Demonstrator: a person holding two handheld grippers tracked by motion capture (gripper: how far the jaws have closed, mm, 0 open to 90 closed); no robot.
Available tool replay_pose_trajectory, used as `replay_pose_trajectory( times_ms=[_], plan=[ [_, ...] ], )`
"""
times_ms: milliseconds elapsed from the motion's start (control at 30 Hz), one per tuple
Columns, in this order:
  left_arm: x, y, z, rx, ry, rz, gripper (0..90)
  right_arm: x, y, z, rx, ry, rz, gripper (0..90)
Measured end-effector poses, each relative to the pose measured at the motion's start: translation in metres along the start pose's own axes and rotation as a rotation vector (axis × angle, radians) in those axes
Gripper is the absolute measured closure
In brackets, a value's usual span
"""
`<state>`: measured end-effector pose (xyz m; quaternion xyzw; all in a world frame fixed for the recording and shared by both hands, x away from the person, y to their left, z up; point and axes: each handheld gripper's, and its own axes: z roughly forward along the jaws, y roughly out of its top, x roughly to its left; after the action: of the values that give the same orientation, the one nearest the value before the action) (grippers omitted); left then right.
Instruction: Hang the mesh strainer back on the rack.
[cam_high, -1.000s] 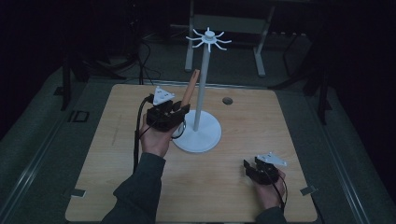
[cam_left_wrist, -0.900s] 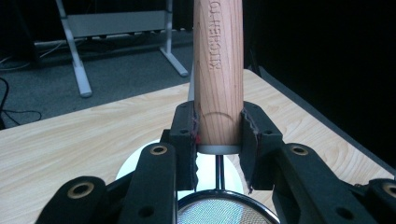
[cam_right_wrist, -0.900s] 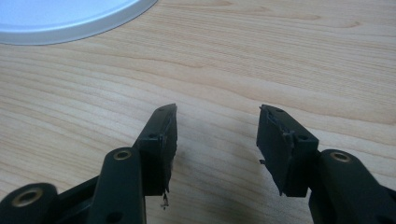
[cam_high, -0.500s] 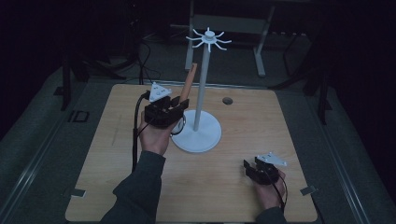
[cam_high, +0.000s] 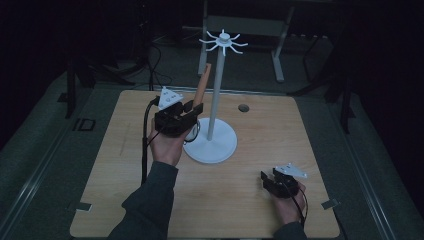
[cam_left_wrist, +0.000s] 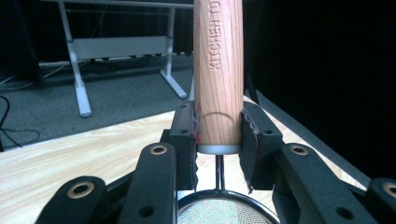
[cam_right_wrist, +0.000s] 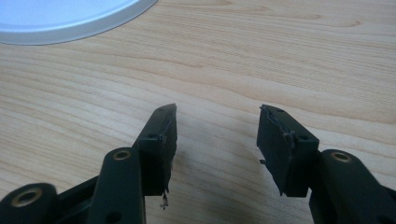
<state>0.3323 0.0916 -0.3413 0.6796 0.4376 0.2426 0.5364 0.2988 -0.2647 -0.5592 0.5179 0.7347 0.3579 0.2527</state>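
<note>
Wooden strainer handle (cam_left_wrist: 218, 70) clamped in left tool (cam_left_wrist: 218, 135).

The left gripper (cam_high: 192, 111), clamped on the wooden handle (cam_high: 202, 84) of a strainer, is shifting slightly up and away from the person, closer to the white stand's (cam_high: 216, 95) pole. The handle is rising with it and tilting more steeply towards the stand's top.
</note>
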Motion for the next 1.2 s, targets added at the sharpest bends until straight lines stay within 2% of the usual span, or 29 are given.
replay_pose_trajectory(
  times_ms=[467, 1000, 1200],
  plan=[
    [0.002, 0.006, -0.007, -0.063, 0.016, -0.039, 69.4, 0.000, 0.000, 0.000, 0.002, 0.001, 0.003, 47.1],
    [-0.002, 0.019, -0.017, -0.128, 0.006, -0.038, 69.4, 0.000, 0.000, 0.000, 0.004, 0.002, 0.003, 46.9],
    [-0.004, 0.021, -0.020, -0.153, 0.011, -0.026, 69.4, 0.000, 0.000, 0.000, 0.005, 0.002, 0.002, 46.9]
  ],
)
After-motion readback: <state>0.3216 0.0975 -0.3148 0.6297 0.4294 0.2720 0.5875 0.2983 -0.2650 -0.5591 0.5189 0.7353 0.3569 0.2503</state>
